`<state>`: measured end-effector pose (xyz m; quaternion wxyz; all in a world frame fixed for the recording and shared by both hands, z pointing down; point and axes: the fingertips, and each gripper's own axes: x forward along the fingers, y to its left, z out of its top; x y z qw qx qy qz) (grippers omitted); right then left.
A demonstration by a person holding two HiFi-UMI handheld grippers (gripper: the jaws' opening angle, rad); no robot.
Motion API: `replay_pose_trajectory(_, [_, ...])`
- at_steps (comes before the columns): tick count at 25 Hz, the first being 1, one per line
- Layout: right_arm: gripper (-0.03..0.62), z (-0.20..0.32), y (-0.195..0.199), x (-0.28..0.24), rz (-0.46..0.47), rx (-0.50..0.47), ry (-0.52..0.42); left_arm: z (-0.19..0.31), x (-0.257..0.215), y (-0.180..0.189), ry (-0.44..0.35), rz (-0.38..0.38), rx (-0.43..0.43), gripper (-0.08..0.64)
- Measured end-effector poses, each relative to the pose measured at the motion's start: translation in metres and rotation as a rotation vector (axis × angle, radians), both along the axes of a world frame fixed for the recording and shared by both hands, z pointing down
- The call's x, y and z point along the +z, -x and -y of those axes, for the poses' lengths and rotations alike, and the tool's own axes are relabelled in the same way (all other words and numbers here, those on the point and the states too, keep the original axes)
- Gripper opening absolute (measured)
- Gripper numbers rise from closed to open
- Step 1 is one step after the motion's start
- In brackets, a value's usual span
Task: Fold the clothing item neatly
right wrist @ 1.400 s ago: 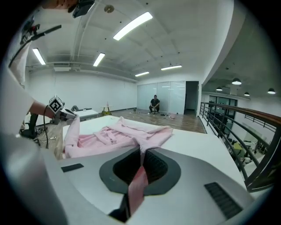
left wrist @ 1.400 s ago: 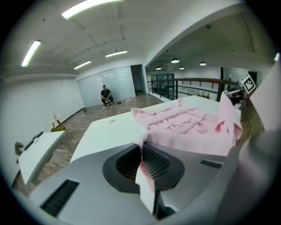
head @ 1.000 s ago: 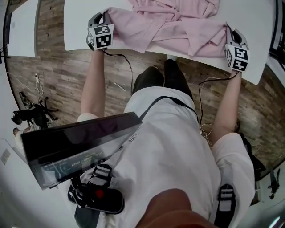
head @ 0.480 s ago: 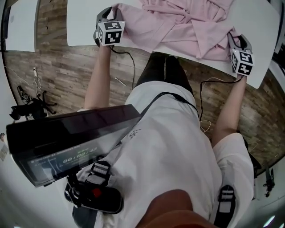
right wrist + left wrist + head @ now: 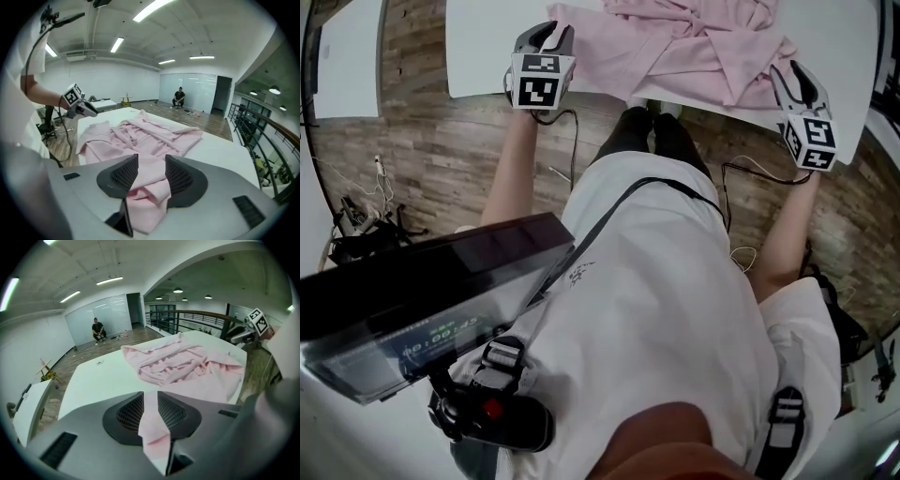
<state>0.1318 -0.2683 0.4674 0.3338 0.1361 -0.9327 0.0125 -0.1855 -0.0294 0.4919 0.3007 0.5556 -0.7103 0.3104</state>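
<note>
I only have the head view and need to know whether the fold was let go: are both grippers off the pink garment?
Observer: The left gripper has just been opening its jaws. A strip of the pink garment lies between them.
Operator: And the right one?
Observer: The right gripper has also just been opening. Its jaws stand wide, with a bunched fold lying between them, not pinched.
Operator: Is the rest of it flat?
Observer: No. Past the top edge of your frame it lies rumpled in ridges on the white table.
</note>
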Motion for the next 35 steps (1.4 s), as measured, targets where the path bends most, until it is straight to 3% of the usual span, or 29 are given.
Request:
replay_pose_trajectory(4, [0.064, -0.050, 0.007, 0.022, -0.027, -0.080, 0.081, 0.007, 0.015, -0.062, 0.006, -0.073, 0.134, 0.053])
replay_pose_trajectory(9, [0.071, -0.100, 0.001, 0.034, -0.057, -0.093, 0.144, 0.002, 0.036, -0.136, 0.030, -0.169, 0.245, 0.035])
replay_pose_trajectory(12, [0.131, -0.110, -0.002, 0.042, -0.066, -0.054, 0.169, 0.001, 0.047, -0.168, 0.044, -0.200, 0.283, 0.035])
replay_pose_trajectory(18, [0.137, -0.105, -0.001, 0.077, -0.156, 0.038, 0.203, 0.016, 0.055, -0.199, 0.033, -0.208, 0.316, 0.035])
replay_pose_trajectory(19, [0.107, -0.103, 0.000, 0.079, -0.167, 0.039, 0.194, 0.021, 0.055, -0.202, 0.031, -0.208, 0.324, 0.035])
replay_pose_trajectory(20, [0.016, -0.099, 0.001, 0.078, -0.169, 0.043, 0.174, 0.025, 0.055, -0.206, 0.029, -0.209, 0.333, 0.035])
replay_pose_trajectory(24, [0.015, -0.080, 0.007, 0.043, -0.119, 0.044, 0.086, 0.042, 0.054, -0.218, 0.029, -0.219, 0.369, 0.035])
replay_pose_trajectory(27, [0.015, -0.056, 0.017, 0.006, -0.143, 0.001, -0.081, 0.052, 0.042, -0.227, 0.006, -0.222, 0.387, 0.035])
replay_pose_trajectory(31, [0.015, -0.020, 0.051, -0.015, -0.218, -0.125, -0.316, 0.072, 0.028, -0.222, -0.039, -0.201, 0.381, 0.035])
replay_pose_trajectory(35, [0.015, 0.002, 0.104, -0.006, -0.274, -0.288, -0.467, 0.081, 0.024, -0.210, -0.053, -0.199, 0.347, 0.035])
